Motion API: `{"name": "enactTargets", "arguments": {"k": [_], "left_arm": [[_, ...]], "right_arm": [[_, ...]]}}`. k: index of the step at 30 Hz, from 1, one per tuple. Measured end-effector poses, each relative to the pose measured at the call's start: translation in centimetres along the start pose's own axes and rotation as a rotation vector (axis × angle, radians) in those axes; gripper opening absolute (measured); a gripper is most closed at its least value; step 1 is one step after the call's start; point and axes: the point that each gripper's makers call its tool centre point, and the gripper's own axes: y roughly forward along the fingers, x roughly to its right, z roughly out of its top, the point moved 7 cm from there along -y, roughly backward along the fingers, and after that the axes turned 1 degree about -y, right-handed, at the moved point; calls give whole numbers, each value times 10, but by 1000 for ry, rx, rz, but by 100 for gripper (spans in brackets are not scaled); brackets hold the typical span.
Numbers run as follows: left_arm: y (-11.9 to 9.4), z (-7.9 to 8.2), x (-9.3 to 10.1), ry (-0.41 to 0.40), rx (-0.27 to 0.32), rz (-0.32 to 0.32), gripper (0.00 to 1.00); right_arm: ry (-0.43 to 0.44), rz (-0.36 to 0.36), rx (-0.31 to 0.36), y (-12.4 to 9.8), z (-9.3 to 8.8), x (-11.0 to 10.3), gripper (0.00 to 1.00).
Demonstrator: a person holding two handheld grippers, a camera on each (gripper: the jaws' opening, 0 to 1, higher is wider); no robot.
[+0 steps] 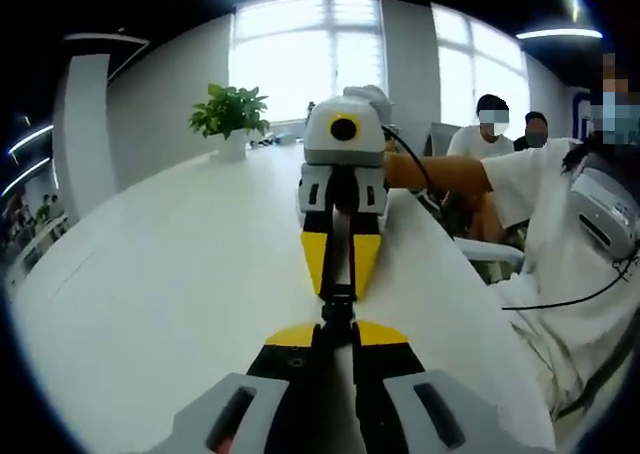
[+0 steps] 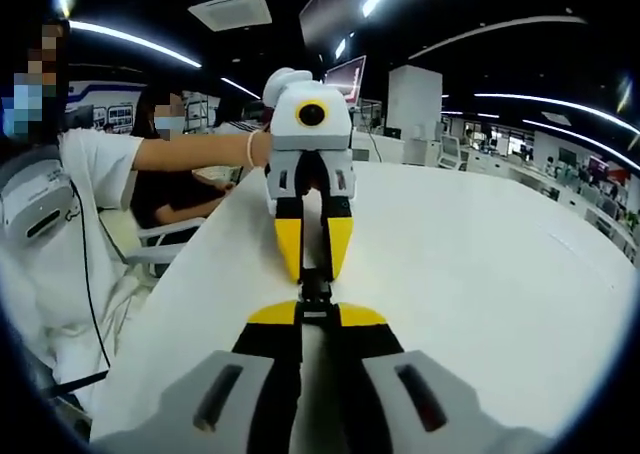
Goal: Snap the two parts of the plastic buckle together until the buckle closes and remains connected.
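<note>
**Buckle pinched between two facing grippers over white table**

White table (image 1: 150,294) is seen stretching toward bright windows, with a potted plant (image 1: 230,114) near its far edge and seated people (image 1: 490,134) at the right in the left gripper view. The left gripper (image 1: 337,324) is closed narrowly on the near end of a dark buckle (image 1: 338,299), held just above the table. The right gripper (image 1: 340,274) is met head-on, its yellow-tipped jaws drawn close together around the far end of the same buckle. In the right gripper view the buckle (image 2: 316,292) is gripped between the right gripper (image 2: 316,319) and the left gripper (image 2: 314,269) facing it. Whether the two buckle parts are fully latched cannot be told.
</note>
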Motion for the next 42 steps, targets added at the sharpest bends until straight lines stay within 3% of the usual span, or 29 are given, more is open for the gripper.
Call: {"name": "enactTargets", "arguments": {"k": [9,10,13,17,19,23,25,27,32,38,42], "left_arm": [[2,2,2,-12,-7,-4,9],[7,4,2,-19,4,-9,9],[4,7,5,-6,-12,-11,9],[5,4,7,-20,-11,-13,10],[5,5,4,-68,-7,-22,10],[4,5,3,-72,-5,-21,11],[6,3,15,-20,-11,20,12],[6,4,13,-13,0,22,12],[6,4,10,-54,9,9,18],[8,6,14,-41,1,41,24],[3,15,17,-41,82,87,27]], "right_arm": [[16,12,-11,1,2,2,9],[22,35,35,7,7,-1,9],[4,25,-12,2,9,4,9],[5,26,-12,1,10,3,9],[36,34,-15,-1,10,3,10],[7,23,-15,-2,9,-1,11],[10,19,-8,-3,7,-2,11],[12,19,-1,-4,6,-1,12],[22,3,10,-5,3,-2,16],[20,-3,10,-6,1,-3,12],[24,-10,16,-7,-1,-1,12]]}}
